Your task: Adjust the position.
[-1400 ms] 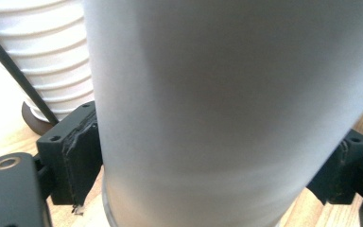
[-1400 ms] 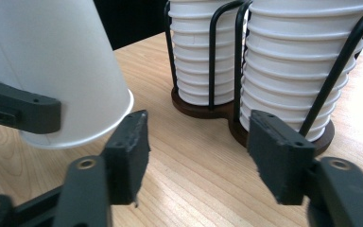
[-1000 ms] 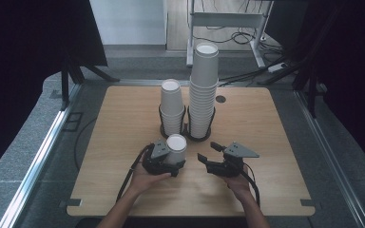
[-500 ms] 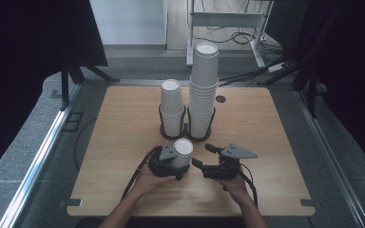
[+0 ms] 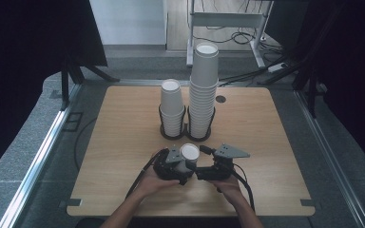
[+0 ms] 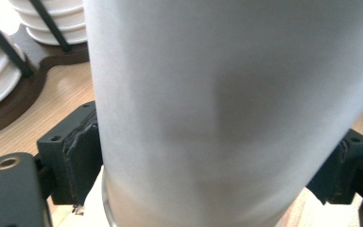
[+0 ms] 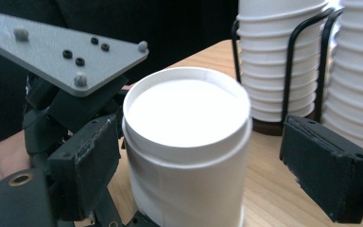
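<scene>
Right gripper view has the paper cup [image 7: 186,142] standing upside down in the middle, its white bottom facing up. The left gripper [image 6: 217,175] squeezes the cup, one black pad on each side of the wall low down, so it is gripping the cup. The right gripper [image 7: 194,165] has its jaws wide, with the cup between them; the pad on one side sits very near the wall and the other pad stands well away, and these jaws have just been opening. From the high view, the cup [image 5: 189,154] sits between the two grippers, near the front edge of the table [image 5: 266,142], with a hand [image 5: 154,183] under the left one. The cup looks like more than one cup stuck together, but the left gripper view is too blurry to be sure. What could go wrong: the thin wall may dent if the left pads press harder, or the cup may slip and tip if they let go a bit. The right jaws could also bump the cup. Behind stand the short stack [image 5: 172,107] and the tall stack [image 5: 203,90] in the wire holder [image 5: 185,135], well apart from the grippers.
</scene>
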{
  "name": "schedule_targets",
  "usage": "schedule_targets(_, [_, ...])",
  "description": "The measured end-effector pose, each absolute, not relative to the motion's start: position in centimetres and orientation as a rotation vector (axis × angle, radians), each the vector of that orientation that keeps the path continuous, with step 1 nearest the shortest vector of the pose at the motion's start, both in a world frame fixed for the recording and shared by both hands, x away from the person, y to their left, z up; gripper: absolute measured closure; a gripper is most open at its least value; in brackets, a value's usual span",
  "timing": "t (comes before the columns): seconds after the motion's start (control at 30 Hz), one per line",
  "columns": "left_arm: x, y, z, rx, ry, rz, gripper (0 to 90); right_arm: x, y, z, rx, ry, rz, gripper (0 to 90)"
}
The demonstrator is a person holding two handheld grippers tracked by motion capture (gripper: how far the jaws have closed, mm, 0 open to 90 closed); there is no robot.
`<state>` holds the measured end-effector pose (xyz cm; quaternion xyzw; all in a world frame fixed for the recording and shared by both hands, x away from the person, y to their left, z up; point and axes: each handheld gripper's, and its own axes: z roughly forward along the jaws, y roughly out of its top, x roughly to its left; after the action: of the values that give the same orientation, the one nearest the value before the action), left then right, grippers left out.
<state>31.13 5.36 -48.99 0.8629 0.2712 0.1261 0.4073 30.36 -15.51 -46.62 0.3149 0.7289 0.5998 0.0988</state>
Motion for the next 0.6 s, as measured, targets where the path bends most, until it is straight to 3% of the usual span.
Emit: schedule_targets(0.6, [30.8, 4.1, -49.1, 2.199, 0.669, 0.290, 8.7, 30.7, -14.8, -47.8, 0.987, 2.161, 1.796, 24.1])
